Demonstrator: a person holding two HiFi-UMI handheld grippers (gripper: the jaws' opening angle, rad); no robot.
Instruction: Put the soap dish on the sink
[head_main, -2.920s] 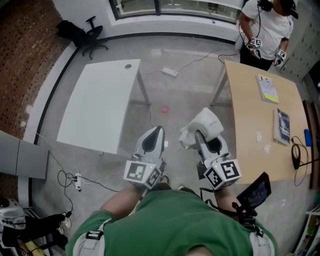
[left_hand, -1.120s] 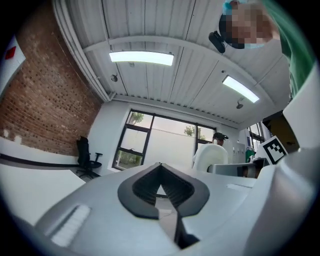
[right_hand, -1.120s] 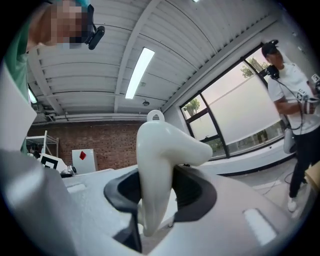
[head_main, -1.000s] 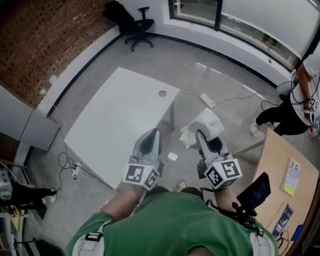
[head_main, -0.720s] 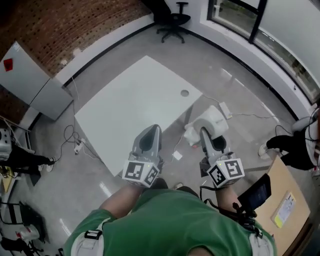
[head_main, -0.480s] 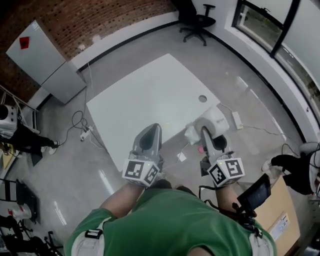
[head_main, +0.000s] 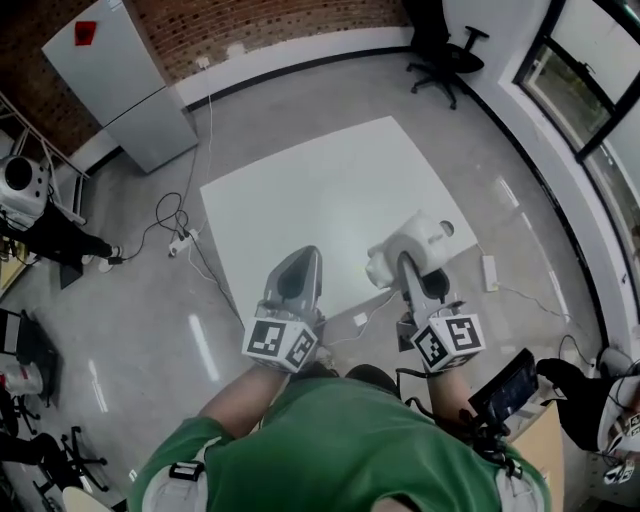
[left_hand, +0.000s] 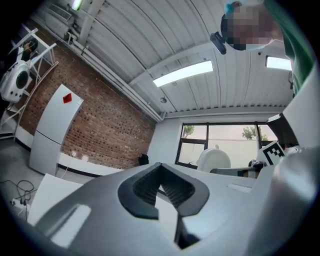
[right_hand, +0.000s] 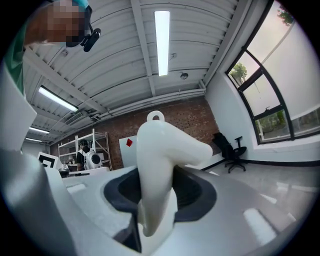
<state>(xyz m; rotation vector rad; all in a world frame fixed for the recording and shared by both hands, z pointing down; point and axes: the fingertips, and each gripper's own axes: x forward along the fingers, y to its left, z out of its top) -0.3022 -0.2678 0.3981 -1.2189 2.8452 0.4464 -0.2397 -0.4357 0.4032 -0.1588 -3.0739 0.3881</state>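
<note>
The soap dish is white and rounded with a small loop on top. My right gripper is shut on it and holds it out level in front of me. In the right gripper view the soap dish stands upright between the dark pads of the right gripper. My left gripper is beside it, apart from the dish. In the left gripper view the left gripper has its jaws together with nothing between them. No sink shows in any view.
A white table stands on the grey floor just ahead, below both grippers. A grey cabinet stands against the brick wall at the back left. An office chair is at the back right. Cables lie left of the table.
The whole view has swung round: the white table has come under the grippers and the brick wall and grey cabinet have come into sight. Both grippers keep their pose; the dish stays held.
</note>
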